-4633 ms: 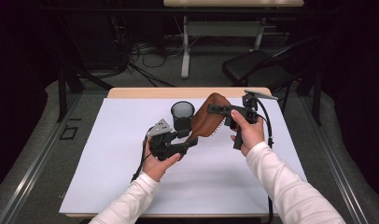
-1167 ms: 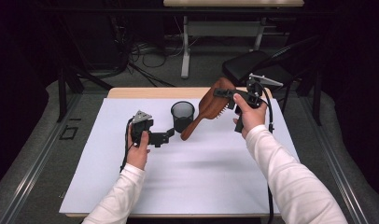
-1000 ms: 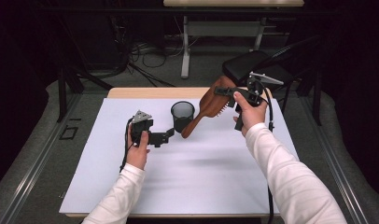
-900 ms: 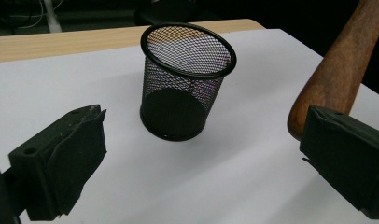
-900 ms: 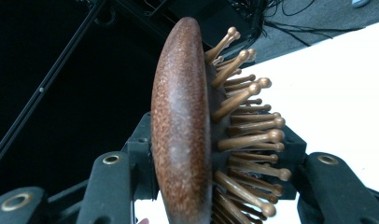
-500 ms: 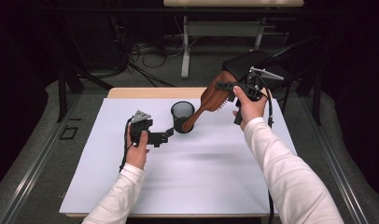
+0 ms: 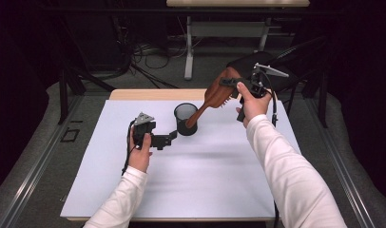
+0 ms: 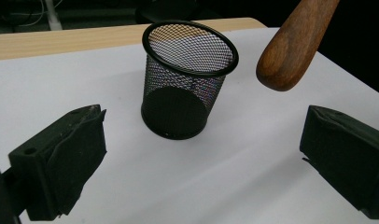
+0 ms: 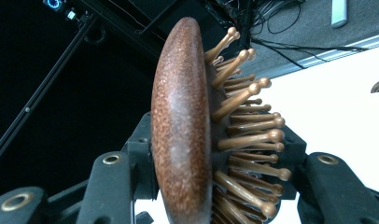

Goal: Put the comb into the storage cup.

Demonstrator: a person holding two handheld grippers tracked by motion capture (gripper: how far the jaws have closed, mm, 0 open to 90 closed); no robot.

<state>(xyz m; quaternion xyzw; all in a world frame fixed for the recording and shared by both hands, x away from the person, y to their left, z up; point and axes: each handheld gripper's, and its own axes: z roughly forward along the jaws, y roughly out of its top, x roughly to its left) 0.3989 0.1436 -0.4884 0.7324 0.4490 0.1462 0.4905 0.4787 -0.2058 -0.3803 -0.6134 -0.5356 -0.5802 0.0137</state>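
A black mesh cup stands upright on the white table sheet. My right gripper is shut on the head of a wooden hairbrush, its jaws pressing the smooth back and the pin side. The brush slants down to the left, and its handle tip hangs just above and beside the cup's rim. My left gripper rests low on the sheet just left of the cup, open, with the cup a little beyond its jaws.
The wooden table edge runs behind the sheet. Beyond it are a dark floor with cables, a white desk leg and a black chair.
My right gripper has lifted and carried the brush back and to the right, tilting it steeper so the handle tip now sits by the cup's rim. The left gripper let go earlier and holds still.
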